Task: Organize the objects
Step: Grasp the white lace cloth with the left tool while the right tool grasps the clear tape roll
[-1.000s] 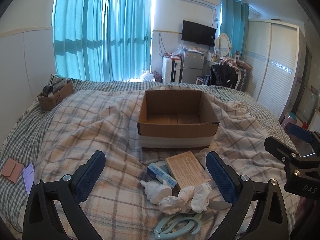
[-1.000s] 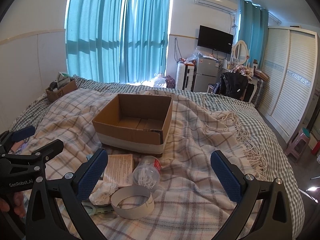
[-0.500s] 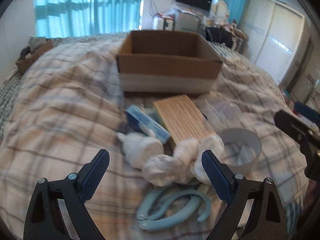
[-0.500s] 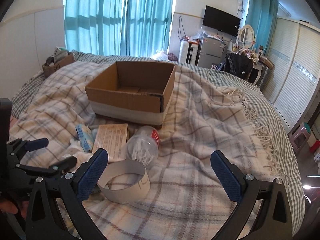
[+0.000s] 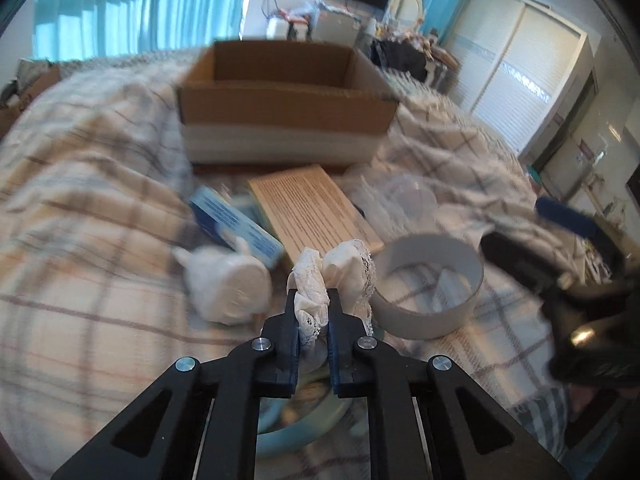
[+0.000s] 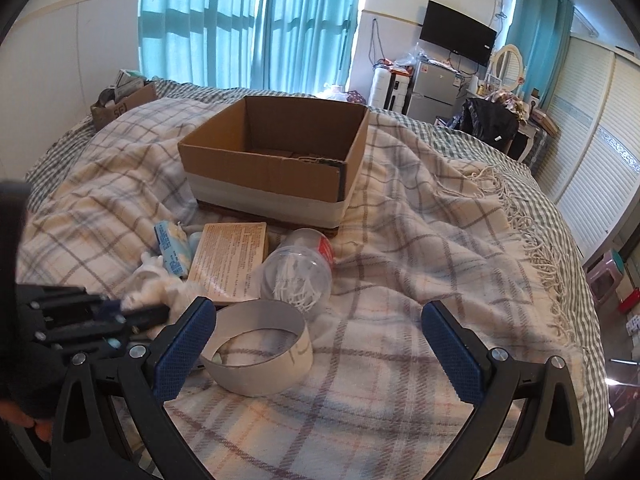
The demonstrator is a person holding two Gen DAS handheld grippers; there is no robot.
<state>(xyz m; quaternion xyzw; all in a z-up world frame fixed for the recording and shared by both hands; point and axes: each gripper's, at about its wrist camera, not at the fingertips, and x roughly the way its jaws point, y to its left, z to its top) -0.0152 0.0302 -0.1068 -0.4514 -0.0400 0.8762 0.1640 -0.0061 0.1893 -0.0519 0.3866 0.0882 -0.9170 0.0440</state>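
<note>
One cardboard box (image 6: 276,160) sat open at the centre of the frame on the plaid blanket (image 6: 420,248). Below it lay a white paper ring (image 6: 260,356) and a tan booklet (image 6: 230,260). The right gripper (image 6: 320,352) hung with fingers spread wide, holding nothing. The left gripper (image 5: 313,320) had its fingers pinched tight on a white lace cloth (image 5: 320,280) at lower centre.

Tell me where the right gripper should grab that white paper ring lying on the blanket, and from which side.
Take the paper ring by its thin wall, one finger inside the hoop and one outside, coming down from above. It lies flat with its opening upward, and the right gripper is open just beside it. The near-right wall looks best, away from the left gripper, which is shut on the lace cloth.
</note>
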